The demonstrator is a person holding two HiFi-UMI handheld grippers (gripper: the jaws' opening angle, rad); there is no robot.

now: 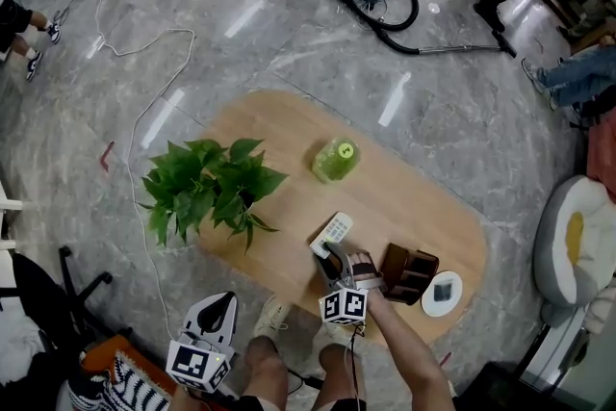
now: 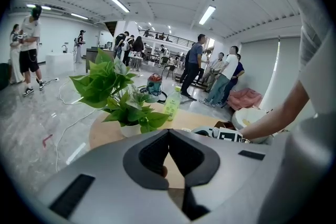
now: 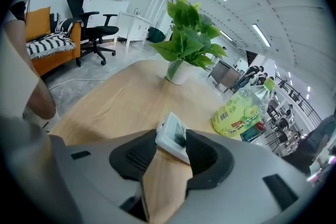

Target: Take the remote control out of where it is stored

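1. Remote [image 1: 333, 231] lies flat on bench [image 1: 289, 140], clear of brown holder [image 1: 412, 272]; extraction looks done.
2. Right gripper [image 1: 330, 257] jaws spread around its near end, apparently not pinching.
3. Left gripper [image 1: 219, 300] jaws pressed together, empty, parked aside.

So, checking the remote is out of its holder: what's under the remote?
Only wooden table shows beneath the remote, outside the holder. The right gripper covers its near end; underneath there is hidden.
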